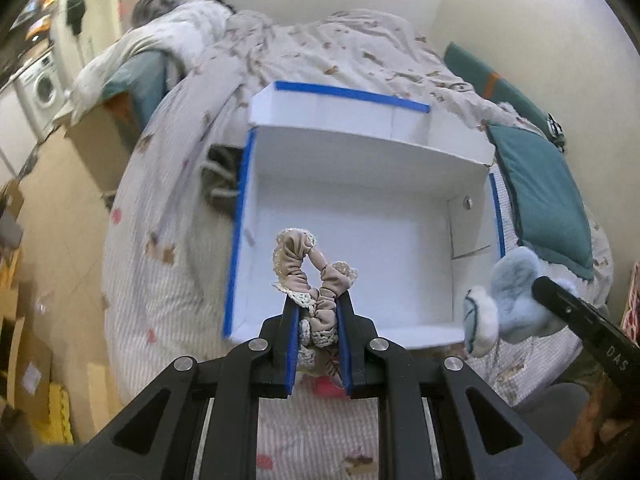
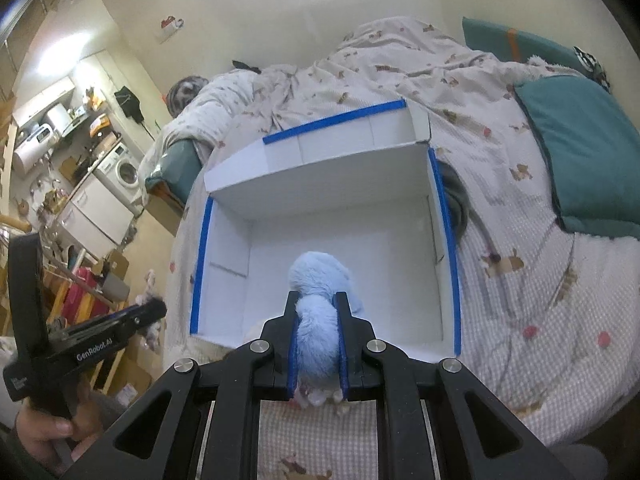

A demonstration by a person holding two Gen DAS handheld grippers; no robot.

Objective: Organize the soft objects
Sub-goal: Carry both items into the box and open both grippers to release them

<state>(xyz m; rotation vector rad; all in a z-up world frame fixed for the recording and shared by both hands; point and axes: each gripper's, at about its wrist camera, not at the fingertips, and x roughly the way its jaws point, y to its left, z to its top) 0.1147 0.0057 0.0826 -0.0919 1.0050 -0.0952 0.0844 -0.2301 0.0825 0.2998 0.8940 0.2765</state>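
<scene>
A white box with blue-taped rims (image 1: 236,240) (image 2: 450,248) lies open on the bed, nothing inside it. My left gripper (image 1: 319,300) is shut on a beige scrunchie with lace trim (image 1: 304,264) and holds it above the box's near edge. My right gripper (image 2: 318,300) is shut on a fluffy light-blue plush (image 2: 320,276), held above the box's near edge. In the left wrist view the plush (image 1: 508,292) and right gripper show at the box's right corner. The left gripper also shows in the right wrist view (image 2: 154,310), at the lower left.
The bed has a patterned quilt (image 1: 320,52). A teal pillow (image 1: 540,196) (image 2: 580,152) lies right of the box. A dark grey cloth (image 1: 220,176) (image 2: 456,196) lies against the box's side. Cardboard boxes (image 1: 24,360) stand on the floor left.
</scene>
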